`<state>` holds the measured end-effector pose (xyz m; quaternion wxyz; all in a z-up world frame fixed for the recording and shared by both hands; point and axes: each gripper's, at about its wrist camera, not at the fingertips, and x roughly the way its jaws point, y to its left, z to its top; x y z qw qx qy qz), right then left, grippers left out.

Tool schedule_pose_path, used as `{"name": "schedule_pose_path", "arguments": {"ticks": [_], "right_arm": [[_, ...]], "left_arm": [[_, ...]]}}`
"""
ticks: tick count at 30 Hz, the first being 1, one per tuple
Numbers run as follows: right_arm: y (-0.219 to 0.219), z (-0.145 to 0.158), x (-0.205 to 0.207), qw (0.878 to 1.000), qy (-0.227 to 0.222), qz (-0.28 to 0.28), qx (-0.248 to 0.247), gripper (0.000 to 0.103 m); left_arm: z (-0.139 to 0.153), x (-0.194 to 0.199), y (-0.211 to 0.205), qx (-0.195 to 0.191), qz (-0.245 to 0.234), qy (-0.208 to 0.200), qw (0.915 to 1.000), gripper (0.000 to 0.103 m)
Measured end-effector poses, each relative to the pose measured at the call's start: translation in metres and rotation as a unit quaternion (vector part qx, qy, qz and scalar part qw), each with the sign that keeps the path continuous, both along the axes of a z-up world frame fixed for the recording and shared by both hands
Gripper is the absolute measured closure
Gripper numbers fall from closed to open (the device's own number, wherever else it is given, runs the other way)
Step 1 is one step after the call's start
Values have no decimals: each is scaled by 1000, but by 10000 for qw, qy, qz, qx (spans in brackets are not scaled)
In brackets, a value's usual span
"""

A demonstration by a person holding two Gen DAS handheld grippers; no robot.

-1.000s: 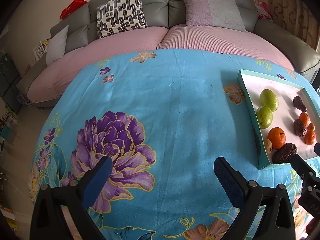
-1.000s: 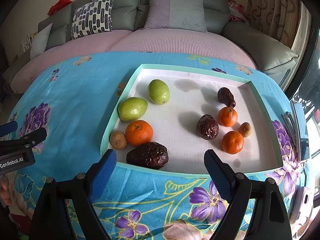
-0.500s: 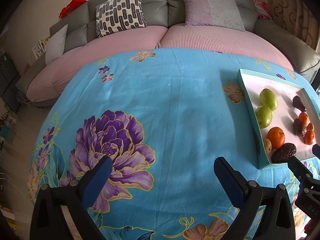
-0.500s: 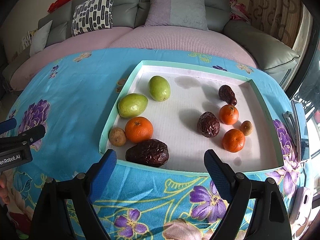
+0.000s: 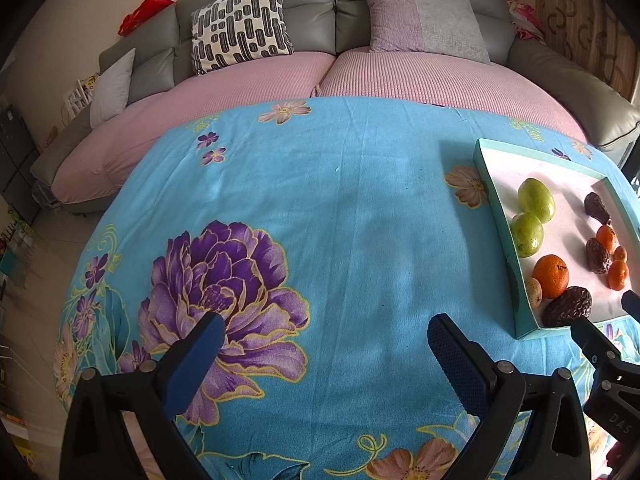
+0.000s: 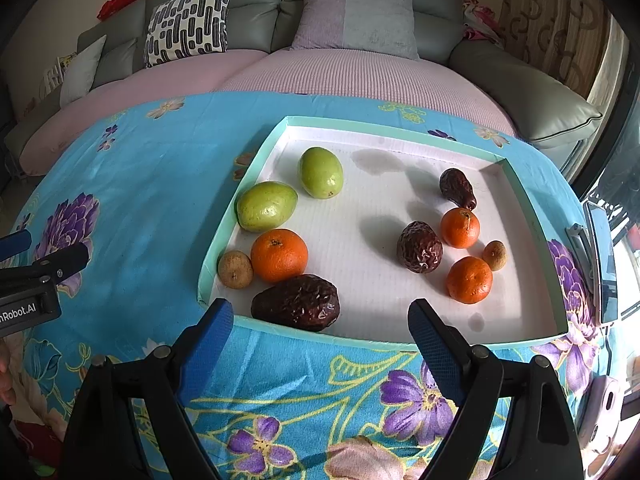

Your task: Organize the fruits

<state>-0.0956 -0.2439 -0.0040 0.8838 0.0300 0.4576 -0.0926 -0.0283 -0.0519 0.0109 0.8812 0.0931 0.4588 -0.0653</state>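
Fruits (image 6: 279, 255) all sit inside the tray (image 6: 532, 236), in two bunches by its left and right walls. Both the left gripper (image 5: 320, 344) and the right gripper (image 6: 320, 326) hang wide apart and hold nothing.

You can read white letters on the black body of your left gripper (image 6: 28, 312), at the left edge of the right wrist view. They say "nRobot.AI". The start of the word is cut off by the picture's edge.

You can also read white letters on the black body of your right gripper (image 5: 614, 416), at the bottom right corner of the left wrist view. They say "DAS", and the rest runs out of the picture.

You cannot read any other words or numbers. The papers (image 5: 82, 90) by the left end of the sofa (image 5: 312, 4) have print on them, but it is too small to read.
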Motion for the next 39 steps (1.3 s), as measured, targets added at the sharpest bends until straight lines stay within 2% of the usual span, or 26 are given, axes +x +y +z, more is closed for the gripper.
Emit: {"name": "schedule_pose_path", "arguments": {"ticks": [39], "right_arm": [[4,-4,0,9999,92,75,-61,13]], "left_arm": [[0,2,0,-1,-1,11,10000,0]]}}
